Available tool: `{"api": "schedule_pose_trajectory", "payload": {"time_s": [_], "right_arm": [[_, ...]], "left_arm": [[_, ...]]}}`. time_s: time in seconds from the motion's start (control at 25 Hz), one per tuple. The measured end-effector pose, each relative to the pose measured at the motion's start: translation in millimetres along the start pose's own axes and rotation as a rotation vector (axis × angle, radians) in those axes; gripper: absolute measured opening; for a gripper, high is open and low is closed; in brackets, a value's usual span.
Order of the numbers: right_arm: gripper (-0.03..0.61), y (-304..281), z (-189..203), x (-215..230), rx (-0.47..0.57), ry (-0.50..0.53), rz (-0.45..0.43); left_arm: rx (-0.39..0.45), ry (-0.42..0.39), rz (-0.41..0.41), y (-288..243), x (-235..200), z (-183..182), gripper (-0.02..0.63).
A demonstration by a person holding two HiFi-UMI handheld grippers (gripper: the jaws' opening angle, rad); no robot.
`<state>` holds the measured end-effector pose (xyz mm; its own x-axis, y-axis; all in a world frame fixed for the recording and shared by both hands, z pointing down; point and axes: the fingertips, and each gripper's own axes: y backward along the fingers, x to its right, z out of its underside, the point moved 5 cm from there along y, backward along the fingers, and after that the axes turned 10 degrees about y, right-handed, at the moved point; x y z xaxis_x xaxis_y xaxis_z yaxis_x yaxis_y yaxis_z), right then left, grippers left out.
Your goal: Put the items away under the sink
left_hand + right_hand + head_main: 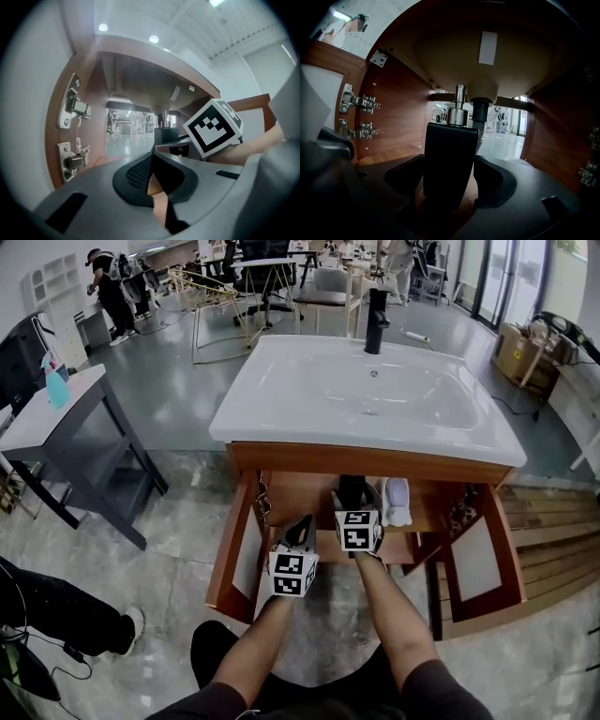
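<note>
The left gripper (151,176) hangs empty, jaws together, at the mouth of the brown wooden cabinet (281,460); the right gripper (450,178) clamps the tall black square-sided bottle with a silver pump (449,154) inside it, under the basin. Pushed deeper, the bottle may strike the dark drain pipe (479,112) just behind; let go tilted, it may topple.

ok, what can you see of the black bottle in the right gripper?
The black pump bottle is flat-sided and matte dark, with a shiny metal pump head on top. It stands roughly upright between the jaws of the right gripper, which close on its sides, inside the open wooden cabinet, in front of the drain pipe.
</note>
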<state>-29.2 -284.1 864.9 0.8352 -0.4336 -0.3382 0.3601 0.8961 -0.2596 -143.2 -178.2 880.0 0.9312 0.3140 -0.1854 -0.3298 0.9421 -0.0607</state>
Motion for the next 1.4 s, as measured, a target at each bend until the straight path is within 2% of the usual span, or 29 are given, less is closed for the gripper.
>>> {"api": "schedule_pose_trajectory", "payload": {"time_s": [0.32, 0.56, 0.72, 0.96, 1.08, 1.2, 1.4], "right_arm": [[0.331, 5, 4, 2, 0.004, -0.003, -0.011], [0.339, 27, 1, 3, 0.059, 0.003, 0.0], [0.339, 52, -20, 12, 0.108, 0.02, -0.007], [0.327, 85, -28, 32, 0.055, -0.008, -0.013], [0.23, 118, -42, 33, 0.013, -0.027, -0.011], [0.155, 153, -69, 38, -0.017, -0.06, -0.006], [0.054, 219, -161, 46, 0.031, -0.058, -0.008]], "left_arm": [[-0.006, -0.001, 0.012, -3, 5, 2, 0.006], [-0.008, 0.013, 0.015, -4, 3, 0, 0.006], [-0.017, -0.009, 0.048, -9, 12, -13, 0.005], [-0.039, -0.01, 0.069, -8, 36, -49, 0.006], [-0.062, -0.029, 0.107, 11, 58, -72, 0.006], [-0.089, -0.014, 0.148, 30, 78, -110, 0.006], [-0.139, 0.04, 0.143, 63, 108, -202, 0.006]]}}
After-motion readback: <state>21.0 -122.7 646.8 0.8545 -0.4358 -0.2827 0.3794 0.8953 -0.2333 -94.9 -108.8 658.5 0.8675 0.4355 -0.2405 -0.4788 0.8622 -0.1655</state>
